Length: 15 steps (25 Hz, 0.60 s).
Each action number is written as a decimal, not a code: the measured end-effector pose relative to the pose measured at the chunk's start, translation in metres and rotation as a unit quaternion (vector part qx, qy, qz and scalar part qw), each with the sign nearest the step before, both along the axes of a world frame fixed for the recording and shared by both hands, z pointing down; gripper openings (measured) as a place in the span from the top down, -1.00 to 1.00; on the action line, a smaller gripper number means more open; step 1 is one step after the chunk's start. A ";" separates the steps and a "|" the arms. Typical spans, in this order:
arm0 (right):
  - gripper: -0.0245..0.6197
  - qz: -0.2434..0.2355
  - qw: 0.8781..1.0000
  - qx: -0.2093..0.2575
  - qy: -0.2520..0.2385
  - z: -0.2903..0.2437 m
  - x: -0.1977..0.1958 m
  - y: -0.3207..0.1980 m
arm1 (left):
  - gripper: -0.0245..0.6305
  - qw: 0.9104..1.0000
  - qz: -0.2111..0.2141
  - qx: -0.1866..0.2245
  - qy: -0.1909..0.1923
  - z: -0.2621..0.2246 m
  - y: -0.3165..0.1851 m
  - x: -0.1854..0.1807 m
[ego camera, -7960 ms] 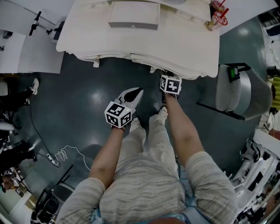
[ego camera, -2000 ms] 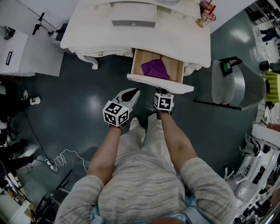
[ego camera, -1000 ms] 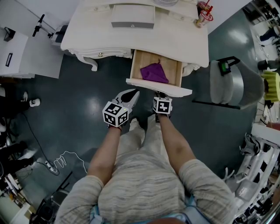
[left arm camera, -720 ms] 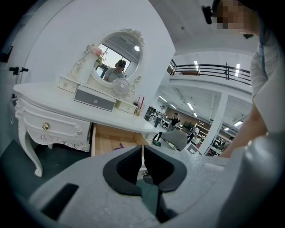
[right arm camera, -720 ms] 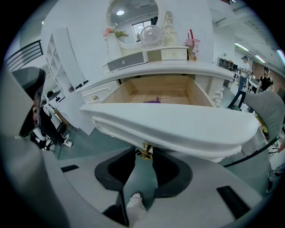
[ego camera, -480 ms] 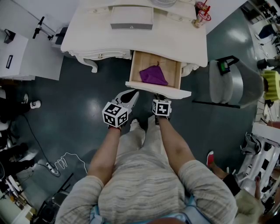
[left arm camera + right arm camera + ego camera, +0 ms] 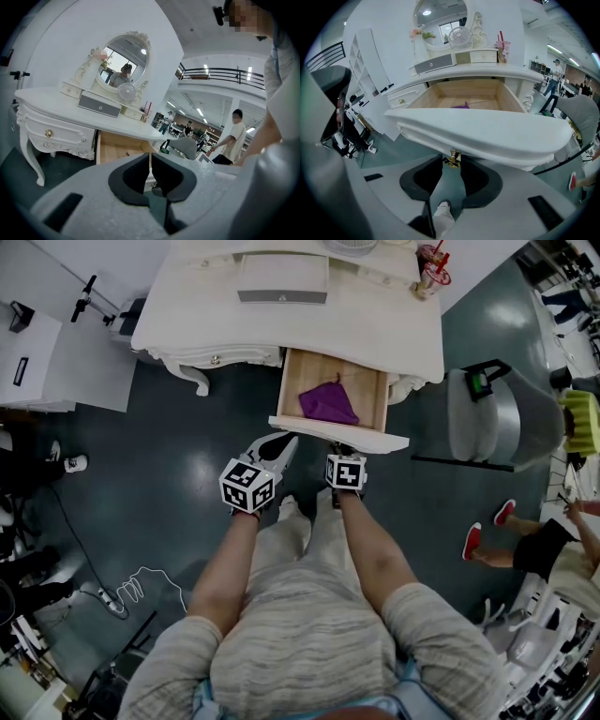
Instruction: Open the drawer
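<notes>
Seen from above, a person stands facing a white bench, a tool in each hand.

Nearest, the left tool [image 7: 285, 442] hangs over the floor near the left end of the drawer front. It seems clear of the front. Its jaws are drawn together to a thin slit and hold nothing.

Just beside it, the right tool [image 7: 452, 162] points steeply down, with its tips tucked under the middle of the drawer front. Its jaws stand fairly wide and close on the brass knob [image 7: 453, 157]. Both pads look to be touching the knob.

The drawer [image 7: 339, 434] sits under the bench's near edge, right of centre. It is pulled well out towards the person, and its wooden inside is open to view. A purple cloth [image 7: 328, 403] lies inside it.

Beyond it, the bench [image 7: 216, 324] spreads to left and right. A red cup [image 7: 430, 276] stands at the far right corner.

The relation that counts is this. The knob lies straight ahead of the right tool, at the middle of the drawer front. The drawer's line of travel runs from the bench straight back towards the person's body. The right tool is the one on the knob, and the left is off to one side.

The drawer looks close to fully open. Any further pull would need to follow that same line, kept square to the bench edge so the drawer does not jam.
</notes>
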State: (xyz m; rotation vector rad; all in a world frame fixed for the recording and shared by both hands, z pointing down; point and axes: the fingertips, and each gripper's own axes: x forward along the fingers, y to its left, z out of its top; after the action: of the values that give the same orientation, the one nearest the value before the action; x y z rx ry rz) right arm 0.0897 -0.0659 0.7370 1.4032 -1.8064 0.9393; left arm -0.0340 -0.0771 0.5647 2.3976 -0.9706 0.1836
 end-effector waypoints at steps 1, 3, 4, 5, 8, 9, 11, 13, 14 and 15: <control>0.56 0.000 1.000 0.000 0.002 0.000 0.001 0.000 | 0.84 1.000 -0.001 0.000 0.000 0.000 0.000 -0.001; 0.56 0.003 1.000 0.000 0.008 -0.002 0.002 0.000 | 0.84 1.000 -0.001 0.000 -0.001 0.000 0.001 -0.002; 0.56 0.003 1.000 0.001 0.009 -0.002 0.002 0.000 | 0.84 1.000 -0.002 0.000 -0.001 0.000 0.002 -0.003; 0.56 0.003 1.000 0.001 0.010 -0.002 0.002 0.000 | 0.84 1.000 -0.002 0.000 -0.001 0.000 0.003 -0.003; 0.56 0.000 1.000 0.002 0.007 -0.003 0.001 0.001 | 0.84 1.000 -0.002 0.000 -0.003 0.000 0.006 -0.004; 0.56 -0.001 1.000 0.001 0.006 -0.003 0.000 0.001 | 0.84 1.000 -0.002 0.000 -0.003 0.001 0.006 -0.004; 0.56 -0.001 1.000 0.002 0.006 -0.002 0.001 0.000 | 0.84 1.000 -0.001 0.000 -0.004 0.000 0.007 -0.004; 0.56 -0.002 1.000 0.003 0.008 -0.002 0.002 0.000 | 0.84 1.000 -0.001 0.001 -0.005 0.000 0.007 -0.004; 0.56 -0.002 1.000 0.004 0.009 -0.002 0.002 0.000 | 0.84 1.000 0.000 0.001 -0.006 0.000 0.008 -0.004; 0.56 -0.003 1.000 0.004 0.009 -0.002 0.002 0.000 | 0.84 1.000 0.000 0.000 -0.007 0.000 0.009 -0.004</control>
State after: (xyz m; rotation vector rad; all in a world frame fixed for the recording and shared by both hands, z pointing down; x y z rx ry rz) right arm 0.0917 -0.0656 0.7346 1.4062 -1.8017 0.9148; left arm -0.0382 -0.0684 0.5643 2.4003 -0.9772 0.2007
